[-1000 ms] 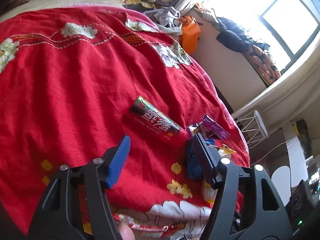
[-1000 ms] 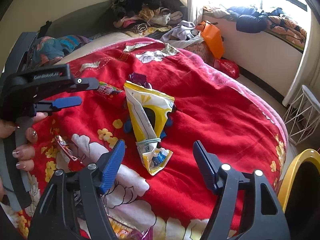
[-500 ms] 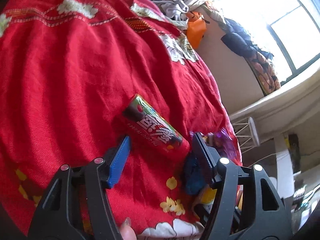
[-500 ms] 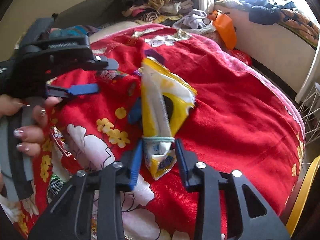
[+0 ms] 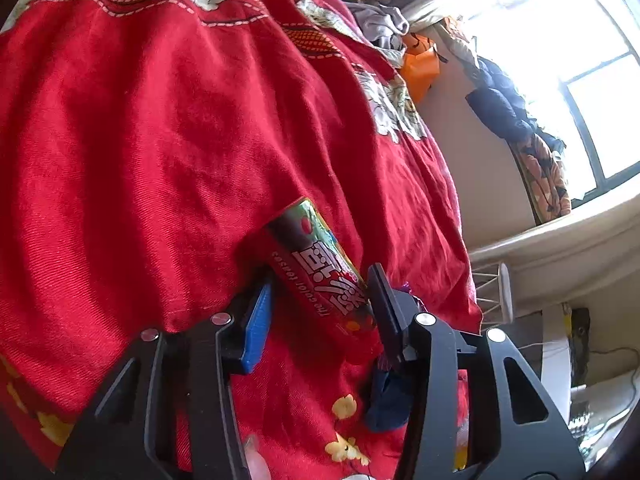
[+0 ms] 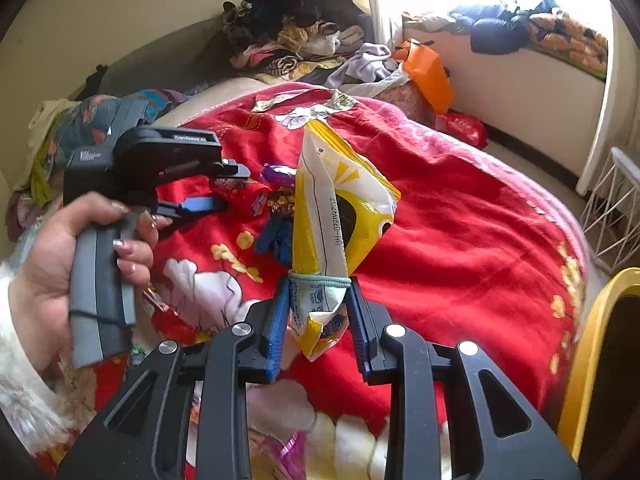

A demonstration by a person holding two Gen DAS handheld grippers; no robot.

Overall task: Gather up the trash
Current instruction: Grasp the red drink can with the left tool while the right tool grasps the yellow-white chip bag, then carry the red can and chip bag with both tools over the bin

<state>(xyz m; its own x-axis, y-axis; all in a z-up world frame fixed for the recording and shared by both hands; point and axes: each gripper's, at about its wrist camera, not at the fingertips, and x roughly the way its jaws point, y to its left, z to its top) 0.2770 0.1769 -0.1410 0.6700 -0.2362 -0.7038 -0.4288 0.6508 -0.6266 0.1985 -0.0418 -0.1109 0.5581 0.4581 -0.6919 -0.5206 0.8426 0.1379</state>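
My right gripper [image 6: 318,312] is shut on the tied end of a yellow and white snack bag [image 6: 336,216] and holds it upright above the red blanket [image 6: 460,232]. My left gripper [image 5: 320,300] is open, its jaws on either side of a dark red candy wrapper [image 5: 320,272] lying on the blanket [image 5: 140,140]. The left gripper also shows in the right wrist view [image 6: 208,188], held in a hand. A purple wrapper [image 6: 276,170] and a blue scrap [image 6: 276,236] lie near the candy wrapper.
A yellow bin rim [image 6: 592,344] stands at the right by the bed. A white wire rack [image 6: 612,208] and an orange bag [image 6: 428,72] are beside the bed. Clothes [image 6: 304,36] are piled at the bed's far end. More wrappers [image 6: 280,448] lie near the front edge.
My right gripper closed on the yellow snack bag and lifted it upright. My left gripper moved forward until its open jaws straddle the candy wrapper.
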